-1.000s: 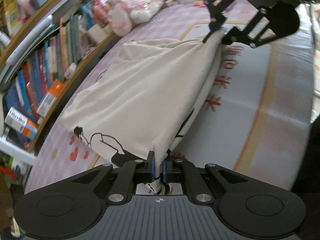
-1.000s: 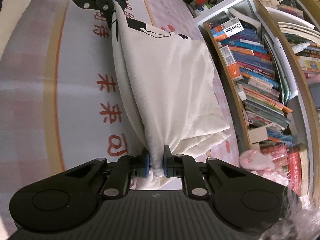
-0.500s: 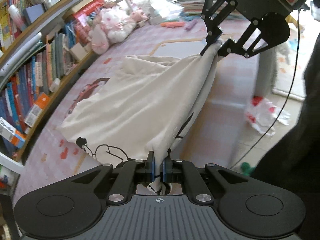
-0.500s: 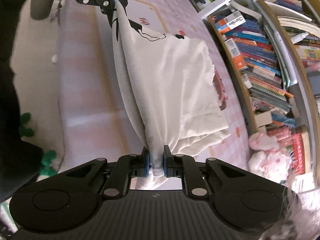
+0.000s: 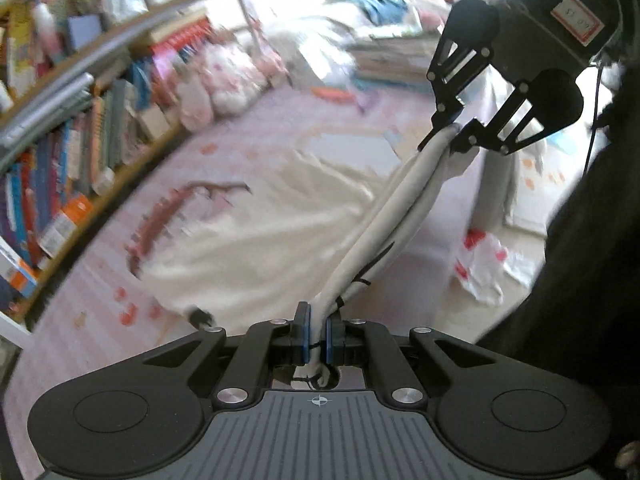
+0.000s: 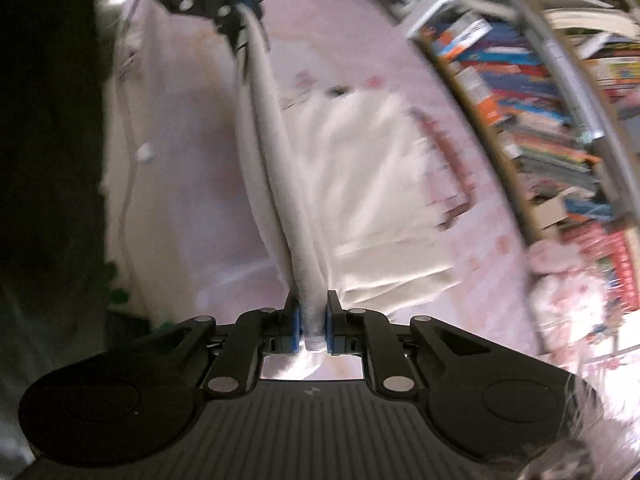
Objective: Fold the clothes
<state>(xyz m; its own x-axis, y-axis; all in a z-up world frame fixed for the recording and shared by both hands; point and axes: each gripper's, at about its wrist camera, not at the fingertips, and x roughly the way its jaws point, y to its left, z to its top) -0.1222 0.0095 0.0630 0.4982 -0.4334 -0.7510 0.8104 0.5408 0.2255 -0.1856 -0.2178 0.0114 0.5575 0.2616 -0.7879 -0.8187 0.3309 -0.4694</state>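
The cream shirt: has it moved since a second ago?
Yes. The shirt has lifted: its hanging edge now sits nearer the bookshelf, uncovering more pink bedspread on the near side.

Motion blur smears the bookshelf (image 5: 60,152), and the cream garment's (image 5: 260,232) print is unreadable

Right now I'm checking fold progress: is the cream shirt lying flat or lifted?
Partly lifted. Left gripper and right gripper pinch the cream shirt's taut edge; the rest drapes onto the pink mat.
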